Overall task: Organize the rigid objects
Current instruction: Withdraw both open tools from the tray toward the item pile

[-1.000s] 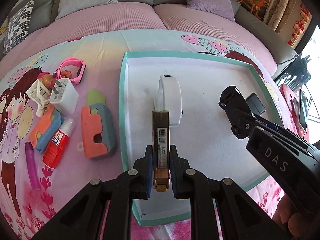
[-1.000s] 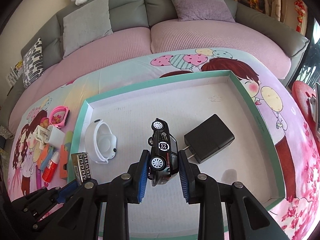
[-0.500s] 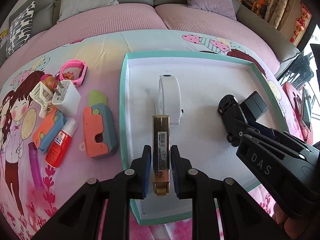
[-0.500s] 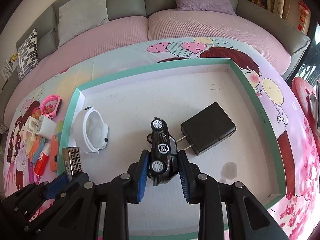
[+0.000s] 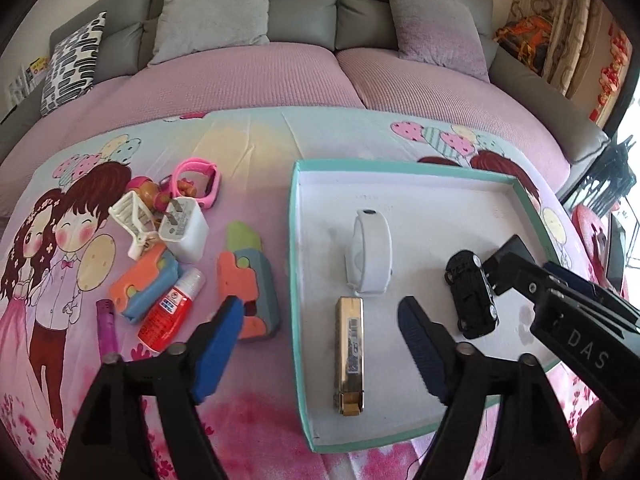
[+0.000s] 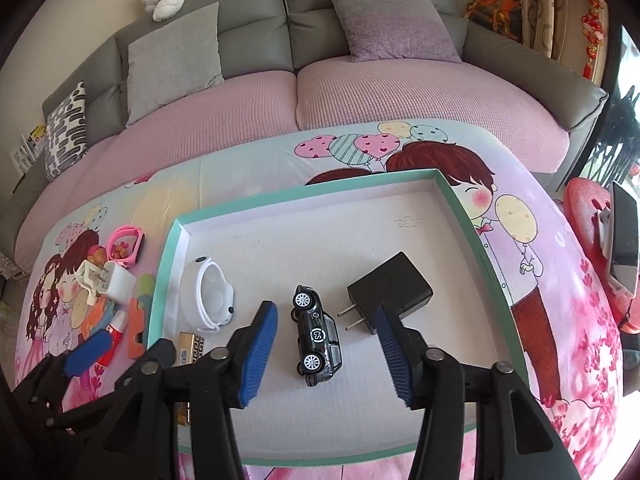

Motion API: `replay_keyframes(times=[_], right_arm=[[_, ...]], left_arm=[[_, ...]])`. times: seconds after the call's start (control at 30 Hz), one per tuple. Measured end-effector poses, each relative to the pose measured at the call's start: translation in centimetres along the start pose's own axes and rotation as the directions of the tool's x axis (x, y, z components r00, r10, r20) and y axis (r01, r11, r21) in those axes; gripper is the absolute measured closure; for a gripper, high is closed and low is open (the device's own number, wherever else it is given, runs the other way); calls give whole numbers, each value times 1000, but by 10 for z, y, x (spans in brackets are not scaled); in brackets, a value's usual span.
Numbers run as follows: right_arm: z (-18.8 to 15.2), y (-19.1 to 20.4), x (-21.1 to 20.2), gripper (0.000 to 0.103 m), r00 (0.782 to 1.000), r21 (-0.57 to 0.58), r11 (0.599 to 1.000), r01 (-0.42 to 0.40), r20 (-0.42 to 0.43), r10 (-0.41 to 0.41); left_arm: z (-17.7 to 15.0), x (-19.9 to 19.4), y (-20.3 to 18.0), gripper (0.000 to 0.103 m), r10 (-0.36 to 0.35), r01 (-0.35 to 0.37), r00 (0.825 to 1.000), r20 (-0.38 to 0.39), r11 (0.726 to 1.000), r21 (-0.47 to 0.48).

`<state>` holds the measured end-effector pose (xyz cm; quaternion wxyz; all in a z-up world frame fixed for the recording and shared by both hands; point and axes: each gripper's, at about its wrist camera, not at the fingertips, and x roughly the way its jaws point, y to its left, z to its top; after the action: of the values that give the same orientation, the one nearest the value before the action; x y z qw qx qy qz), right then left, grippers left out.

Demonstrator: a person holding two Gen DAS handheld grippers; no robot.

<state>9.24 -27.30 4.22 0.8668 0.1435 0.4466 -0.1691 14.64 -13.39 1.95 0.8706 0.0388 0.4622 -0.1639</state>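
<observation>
A teal-rimmed white box (image 5: 295,280) (image 6: 168,264) lies on the cartoon-print cloth. Inside it, a gold lighter (image 5: 350,354) (image 6: 188,344) lies flat between the wide jaws of my left gripper (image 5: 320,348), which are opening and touch nothing. A black toy car (image 6: 316,336) (image 5: 472,294) rests on the box floor between the opening jaws of my right gripper (image 6: 326,350), free of the pads. A white wristband (image 5: 370,254) (image 6: 206,300) and a black charger (image 6: 390,290) also lie in the box.
Left of the box lie a white plug (image 5: 184,228), pink watch (image 5: 198,178), orange-and-blue foam pieces (image 5: 248,280), a red glue bottle (image 5: 172,310) and a purple tube (image 5: 106,326). A grey sofa with cushions (image 6: 360,20) stands behind.
Both grippers opened and rose. The left let go of the gold lighter, which now lies flat in the box. The right released the black toy car onto the box floor.
</observation>
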Motion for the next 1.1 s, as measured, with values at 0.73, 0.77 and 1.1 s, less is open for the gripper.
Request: replay_keyframes(times=[0.73,0.77,1.1], right_arm=[[-1,-9,12,0,999,27,999,-26,42,25],[-1,-10,12,0,999,32,999,-23,47,22],[-2,-4,12,0,994,13,999,-30,107,29]], left_arm=[[1,-9,58,1,191,-161,975,115,960,-229],[1,-10,58,1,198,-166,973,120,959,-231],[0,-10,65,1,204,-172,972,120,958,-228]])
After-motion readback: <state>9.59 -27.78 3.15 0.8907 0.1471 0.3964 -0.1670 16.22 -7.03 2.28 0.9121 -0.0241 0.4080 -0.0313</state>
